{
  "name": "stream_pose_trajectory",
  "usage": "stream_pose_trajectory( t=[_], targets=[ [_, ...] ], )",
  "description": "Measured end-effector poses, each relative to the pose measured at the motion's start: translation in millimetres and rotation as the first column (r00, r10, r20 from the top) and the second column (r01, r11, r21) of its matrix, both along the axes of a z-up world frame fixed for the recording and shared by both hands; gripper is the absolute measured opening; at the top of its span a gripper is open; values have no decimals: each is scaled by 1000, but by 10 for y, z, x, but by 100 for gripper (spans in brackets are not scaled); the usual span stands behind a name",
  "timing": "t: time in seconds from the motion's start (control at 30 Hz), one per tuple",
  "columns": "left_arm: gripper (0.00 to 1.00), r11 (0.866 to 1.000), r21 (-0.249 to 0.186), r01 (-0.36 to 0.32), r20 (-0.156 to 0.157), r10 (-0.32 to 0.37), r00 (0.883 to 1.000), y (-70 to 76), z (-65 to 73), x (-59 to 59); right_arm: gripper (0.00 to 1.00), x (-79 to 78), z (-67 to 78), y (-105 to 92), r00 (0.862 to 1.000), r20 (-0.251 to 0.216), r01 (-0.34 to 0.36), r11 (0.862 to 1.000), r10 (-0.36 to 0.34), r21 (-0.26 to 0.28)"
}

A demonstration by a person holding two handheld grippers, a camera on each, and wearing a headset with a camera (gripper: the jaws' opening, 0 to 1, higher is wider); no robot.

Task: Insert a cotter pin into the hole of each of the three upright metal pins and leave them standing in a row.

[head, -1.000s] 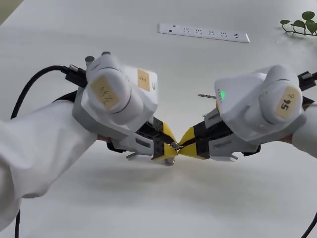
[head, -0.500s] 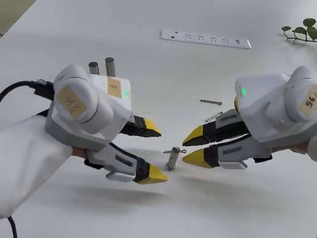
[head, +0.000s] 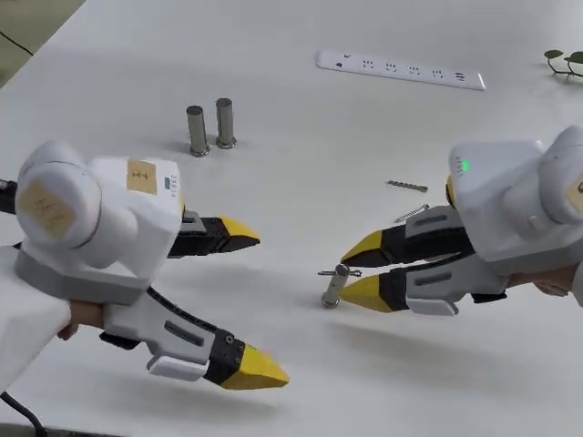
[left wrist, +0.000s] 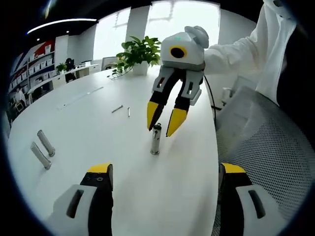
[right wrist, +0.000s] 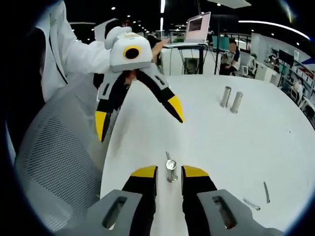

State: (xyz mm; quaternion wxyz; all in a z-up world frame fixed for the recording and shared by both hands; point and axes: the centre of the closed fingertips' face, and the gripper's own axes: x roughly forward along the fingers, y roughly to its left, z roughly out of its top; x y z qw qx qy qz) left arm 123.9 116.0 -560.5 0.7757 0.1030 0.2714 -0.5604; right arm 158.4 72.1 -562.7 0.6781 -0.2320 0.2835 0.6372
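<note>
One metal pin (head: 333, 289) stands upright mid-table with a cotter pin (head: 340, 272) through its top hole. My right gripper (head: 353, 273) is open, its yellow tips just right of that pin and apart from it; its own view has the pin (right wrist: 171, 172) just beyond the tips. My left gripper (head: 250, 303) is wide open and holds nothing, well left of the pin (left wrist: 156, 139). Two more bare pins (head: 195, 130) (head: 224, 123) stand side by side at the back left. Behind the right gripper lie two loose cotter pins (head: 406, 187) (head: 412, 214).
A white power strip (head: 401, 71) lies across the far side of the table. A potted plant (head: 567, 57) sits at the far right corner. A mesh chair (right wrist: 54, 167) stands off the table's near edge.
Both grippers were shut together at the pin's top; both have opened and let go. The left gripper has drawn back to the left. The pin stands free with the cotter pin through it.
</note>
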Motion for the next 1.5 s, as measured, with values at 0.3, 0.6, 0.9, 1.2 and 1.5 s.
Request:
stream_pose_trajectory(
  t=[0.3,0.6,0.9,1.2,1.5],
  targets=[
    [99,997,-28,-76,-10,76,997,64,-22,-3,12,27,-53,-7,1000,-7,12,1000,-12,-6],
    [99,997,-34,-75,-23,75,997,20,-53,4,7,15,-103,-10,1000,-16,9,1000,-9,-23],
    [99,997,-32,-75,-47,73,996,24,-93,-9,5,12,-111,73,1000,-28,14,1000,-15,-20],
    [99,996,-41,-79,-50,77,996,39,-77,-32,4,25,-101,84,1000,-3,-19,999,19,-30],
    [99,994,-44,-99,-42,97,994,102,-54,-4,4,215,-35,162,998,49,-49,999,49,-14]
  ],
)
